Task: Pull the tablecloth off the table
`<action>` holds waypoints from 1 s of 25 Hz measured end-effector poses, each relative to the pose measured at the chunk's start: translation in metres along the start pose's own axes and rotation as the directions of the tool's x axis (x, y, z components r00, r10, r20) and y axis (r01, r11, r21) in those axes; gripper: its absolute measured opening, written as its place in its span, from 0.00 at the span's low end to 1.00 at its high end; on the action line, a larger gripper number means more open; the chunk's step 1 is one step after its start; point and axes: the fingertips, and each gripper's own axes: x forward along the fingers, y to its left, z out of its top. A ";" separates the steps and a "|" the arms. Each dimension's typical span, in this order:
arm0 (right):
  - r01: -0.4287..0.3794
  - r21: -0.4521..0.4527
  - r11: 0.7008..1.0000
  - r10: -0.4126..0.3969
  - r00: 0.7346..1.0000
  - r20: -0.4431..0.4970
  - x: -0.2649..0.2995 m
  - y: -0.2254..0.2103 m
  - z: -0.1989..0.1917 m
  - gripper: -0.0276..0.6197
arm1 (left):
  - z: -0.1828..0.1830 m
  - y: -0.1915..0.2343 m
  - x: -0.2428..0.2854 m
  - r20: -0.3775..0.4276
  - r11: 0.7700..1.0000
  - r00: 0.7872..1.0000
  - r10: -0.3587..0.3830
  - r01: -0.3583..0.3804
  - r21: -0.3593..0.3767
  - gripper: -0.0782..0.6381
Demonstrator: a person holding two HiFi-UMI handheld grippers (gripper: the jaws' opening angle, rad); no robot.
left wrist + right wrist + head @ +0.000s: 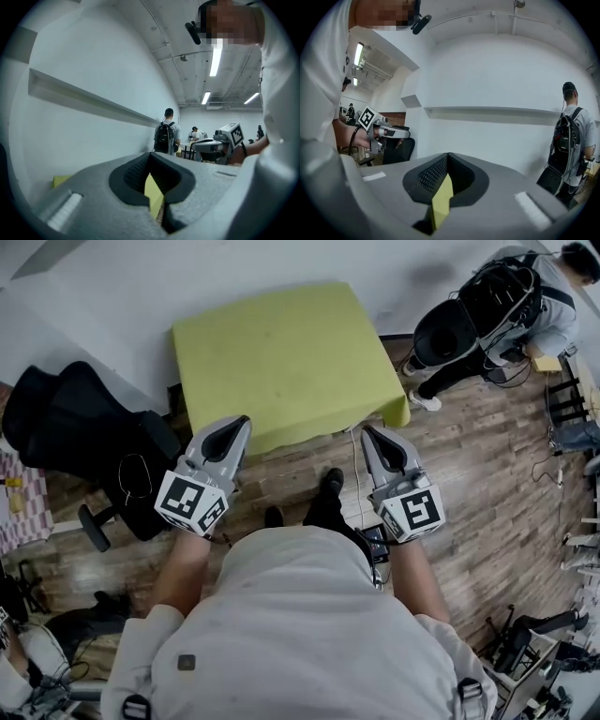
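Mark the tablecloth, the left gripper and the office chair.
tablecloth (281,362), head view, middle of its flat yellow-green top.
left gripper (236,427), head view, at its fingertips, shut on the cloth's near edge.
office chair (94,427), head view, on its black upholstery.

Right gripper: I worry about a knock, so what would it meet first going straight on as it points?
Probably the tablecloth: the right gripper, jaws shut on its near edge, points across the spread cloth toward the white wall. Whether it would clear the cloth's top is unclear.
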 end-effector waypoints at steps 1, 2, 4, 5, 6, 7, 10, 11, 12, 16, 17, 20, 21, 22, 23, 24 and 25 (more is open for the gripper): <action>-0.020 0.001 1.000 0.020 1.000 0.003 0.008 -0.006 -0.001 0.06 | 0.003 0.003 0.006 0.003 1.000 1.000 0.017 -0.017 0.003 0.11; -0.042 -0.001 0.999 0.042 0.999 0.006 0.017 -0.013 -0.001 0.06 | 0.004 0.007 0.012 0.004 0.999 0.999 0.035 -0.035 0.007 0.11; -0.087 -0.011 0.996 0.088 0.996 0.015 0.034 -0.030 0.000 0.06 | 0.005 0.014 0.027 0.001 0.997 0.997 0.077 -0.077 0.014 0.11; -0.109 -0.016 0.994 0.109 0.994 0.021 0.042 -0.040 0.000 0.06 | 0.005 0.018 0.036 -0.002 0.995 0.995 0.101 -0.100 0.015 0.11; -0.129 -0.019 0.991 0.130 0.991 0.027 0.050 -0.051 0.000 0.06 | 0.005 0.021 0.046 -0.004 0.992 0.992 0.125 -0.125 0.016 0.11; -0.149 -0.023 0.989 0.150 0.988 0.032 0.058 -0.062 0.001 0.06 | 0.006 0.022 0.055 -0.005 0.989 0.989 0.149 -0.149 0.014 0.11; -0.211 -0.039 0.977 0.212 0.976 0.044 0.081 -0.096 0.004 0.06 | 0.010 0.027 0.085 0.000 0.977 0.977 0.211 -0.211 0.012 0.11; -0.229 -0.044 0.972 0.231 0.972 0.049 0.089 -0.107 0.006 0.06 | 0.012 0.029 0.094 0.000 0.973 0.973 0.230 -0.230 0.014 0.11; -0.246 -0.046 0.968 0.248 0.967 0.052 0.095 -0.117 0.006 0.06 | 0.014 0.031 0.103 0.002 0.969 0.969 0.249 -0.249 0.015 0.11; -0.295 -0.045 0.955 0.297 0.953 0.058 0.115 -0.156 0.005 0.06 | 0.021 0.035 0.136 0.014 0.946 0.946 0.323 -0.323 0.015 0.11; -0.304 -0.046 0.951 0.307 0.950 0.059 0.119 -0.163 0.004 0.06 | 0.021 0.036 0.142 0.017 0.939 0.940 0.342 -0.342 0.015 0.11; -0.327 -0.051 0.944 0.329 0.943 0.054 0.132 -0.179 -0.003 0.06 | 0.018 0.043 0.155 0.020 0.920 0.920 0.392 -0.392 0.003 0.11; -0.332 -0.050 0.942 0.334 0.941 0.047 0.136 -0.183 -0.006 0.06 | 0.015 0.044 0.158 0.016 0.914 0.914 0.405 -0.406 0.000 0.11; -0.337 -0.047 0.940 0.339 0.940 0.040 0.140 -0.186 -0.009 0.06 | 0.013 0.046 0.161 0.011 0.909 0.909 0.416 -0.416 -0.004 0.11; -0.341 -0.041 0.939 0.343 0.939 0.033 0.144 -0.189 -0.012 0.06 | 0.010 0.049 0.164 0.004 0.906 0.906 0.424 -0.424 -0.008 0.11; -0.344 -0.032 0.938 0.345 0.938 0.027 0.149 -0.192 -0.015 0.06 | 0.008 0.052 0.166 -0.003 0.903 0.903 0.430 -0.430 -0.013 0.11; -0.346 -0.023 0.938 0.347 0.938 0.020 0.154 -0.195 -0.018 0.06 | 0.006 0.056 0.167 -0.009 0.899 0.899 0.437 -0.437 -0.018 0.11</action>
